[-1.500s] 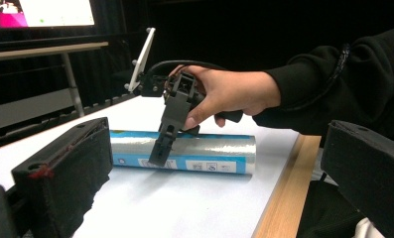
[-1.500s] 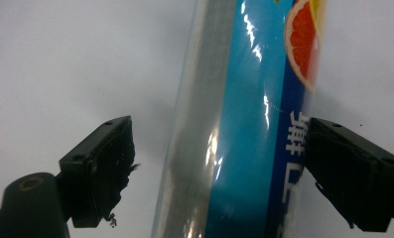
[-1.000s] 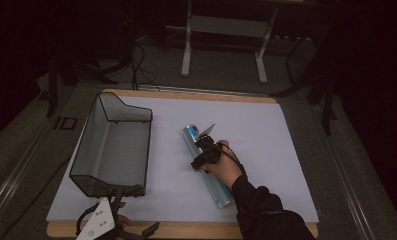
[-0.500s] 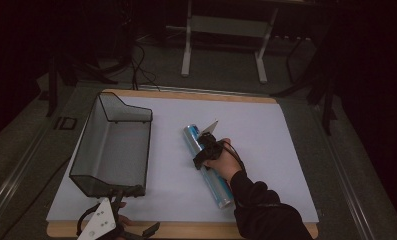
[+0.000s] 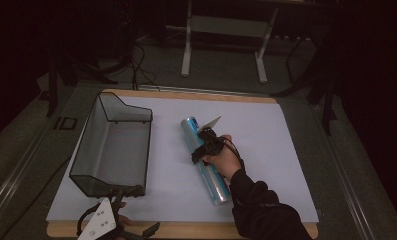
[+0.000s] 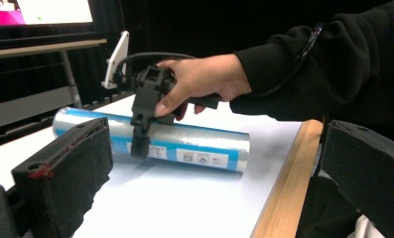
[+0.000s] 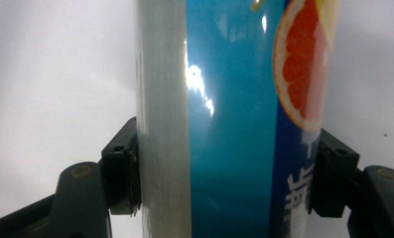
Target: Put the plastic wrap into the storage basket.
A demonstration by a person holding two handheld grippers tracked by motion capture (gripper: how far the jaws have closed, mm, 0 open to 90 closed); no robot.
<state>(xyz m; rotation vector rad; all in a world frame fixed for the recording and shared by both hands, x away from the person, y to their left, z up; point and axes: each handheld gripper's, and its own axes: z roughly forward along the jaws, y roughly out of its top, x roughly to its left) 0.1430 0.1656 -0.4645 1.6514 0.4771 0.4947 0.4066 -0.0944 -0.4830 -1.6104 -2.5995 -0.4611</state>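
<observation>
White-covered tabletop [image 5: 286, 150] bearing a dark mesh basket [image 5: 113, 147] at left and, well apart at centre, a blue-and-silver tube [image 5: 206, 162] lying flat, clamped crosswise by the right gripper [image 5: 202, 146] fingers just closed, left gripper [image 5: 117, 227] fingers standing apart.

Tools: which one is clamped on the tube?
The right tool, pads squeezing the blue tube mid-table; the left tool sits open at the near edge, holding nothing.
</observation>
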